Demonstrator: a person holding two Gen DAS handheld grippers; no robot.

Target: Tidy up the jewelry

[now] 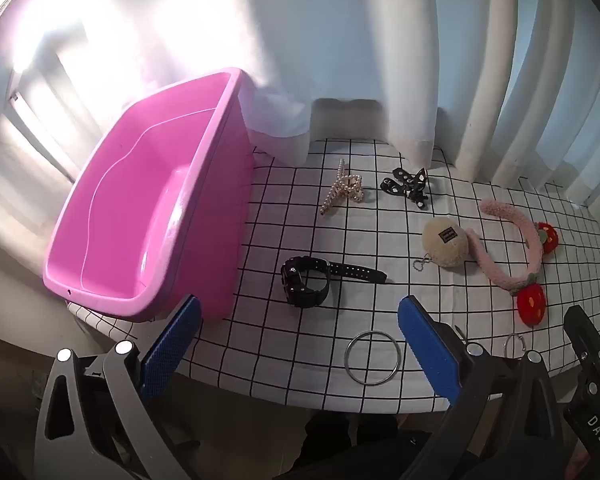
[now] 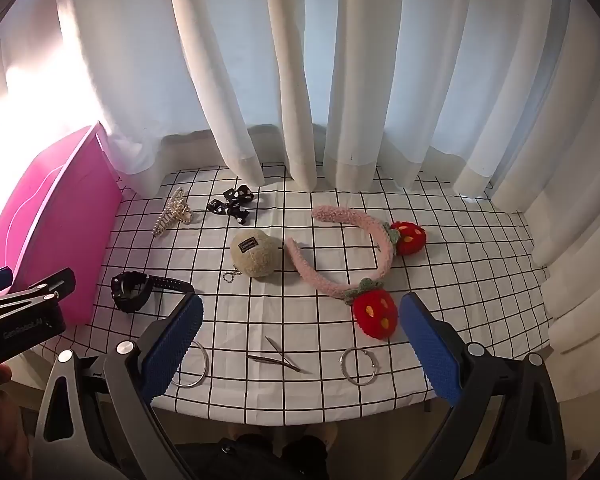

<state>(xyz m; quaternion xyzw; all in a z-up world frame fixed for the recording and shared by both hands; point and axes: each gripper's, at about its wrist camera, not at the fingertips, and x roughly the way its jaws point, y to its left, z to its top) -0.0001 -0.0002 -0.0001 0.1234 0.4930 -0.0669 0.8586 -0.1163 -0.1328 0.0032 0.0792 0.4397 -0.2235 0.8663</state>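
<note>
An empty pink bin (image 1: 140, 216) stands at the table's left; its side shows in the right wrist view (image 2: 52, 232). On the checked cloth lie a black watch (image 1: 312, 284), a pearl hair claw (image 1: 342, 188), a black bow clip (image 1: 406, 186), a beige plush keychain (image 1: 446, 242), a pink strawberry headband (image 1: 516, 248), a large silver ring (image 1: 373, 357) and a small hoop (image 2: 358, 365). My left gripper (image 1: 300, 320) is open and empty, just in front of the watch. My right gripper (image 2: 300, 316) is open and empty above the near edge, with thin metal pins (image 2: 280, 358) below it.
White curtains (image 2: 300, 80) hang along the table's far edge and right side. The table's front edge (image 2: 300, 416) runs just under both grippers. The left gripper's body (image 2: 16, 312) shows at the left of the right wrist view.
</note>
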